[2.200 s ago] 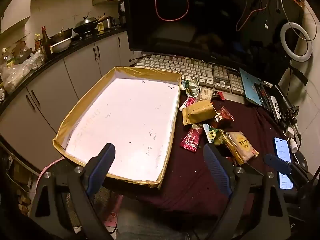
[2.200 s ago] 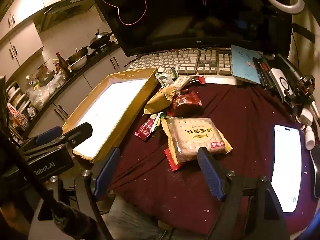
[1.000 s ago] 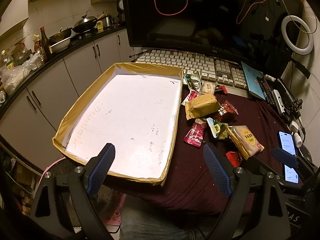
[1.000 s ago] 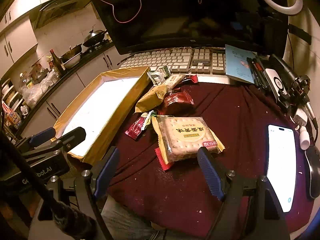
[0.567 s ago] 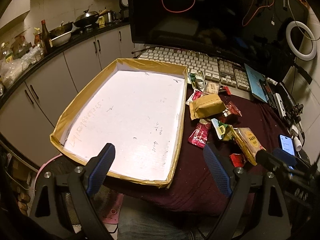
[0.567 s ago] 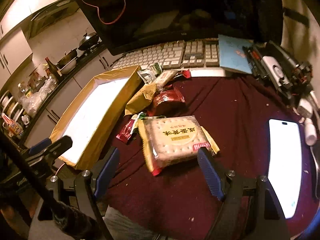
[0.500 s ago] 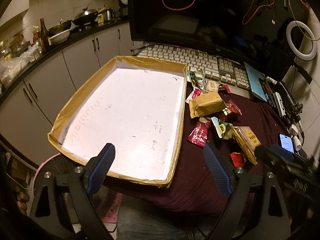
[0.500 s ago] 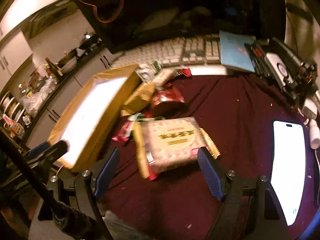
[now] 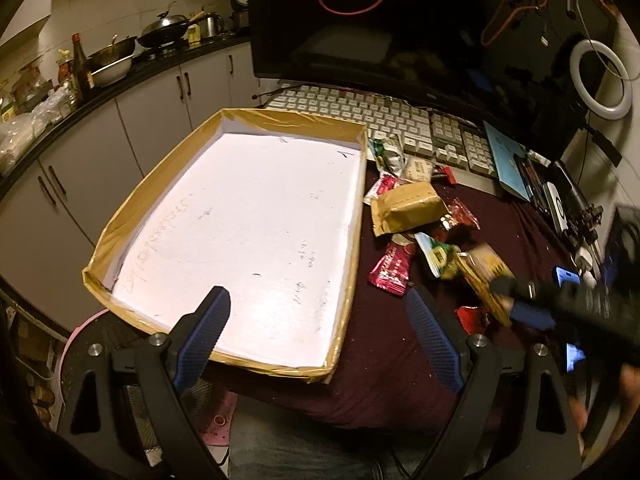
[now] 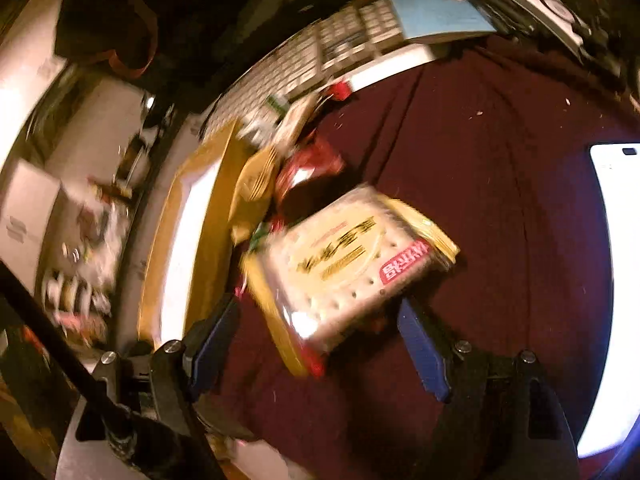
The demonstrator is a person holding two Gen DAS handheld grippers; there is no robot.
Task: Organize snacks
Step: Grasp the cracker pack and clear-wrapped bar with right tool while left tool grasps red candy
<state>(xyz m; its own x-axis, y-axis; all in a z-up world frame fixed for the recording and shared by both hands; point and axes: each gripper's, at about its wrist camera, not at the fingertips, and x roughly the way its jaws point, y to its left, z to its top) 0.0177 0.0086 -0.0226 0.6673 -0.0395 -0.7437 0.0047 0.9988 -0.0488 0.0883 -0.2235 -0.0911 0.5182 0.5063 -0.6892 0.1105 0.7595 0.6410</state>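
- The cracker packet (image 10: 352,260), clear wrap with yellow ends and a red label, lies tilted on the dark red cloth (image 10: 500,168), at the near edge of the snack pile and just ahead of my right gripper (image 10: 320,340).
- My right gripper's blue fingers (image 10: 420,348) are spread wide, one on each side of the packet's near end; the picture is smeared, so I cannot tell whether they touch it.
- Behind the packet lie a tan packet (image 9: 408,206), a shiny red packet (image 10: 310,170) and a dark pink sachet (image 9: 392,270); farther back are a green and white sachet (image 9: 386,152) and a pale packet (image 9: 420,168), near the keyboard (image 9: 360,108).
- The shallow tray (image 9: 352,240), white inside with brown-taped walls, sits just left of the pile with nothing in it.
- My left gripper (image 9: 316,332) hangs over the tray's near right corner, its fingers wide apart and holding nothing.
- From my left wrist, the right gripper shows as a dark blur over the crackers.
- A lit phone (image 10: 620,280) lies on the cloth to the right, well apart from the snacks.
- A dark monitor (image 9: 400,20) stands behind the keyboard.
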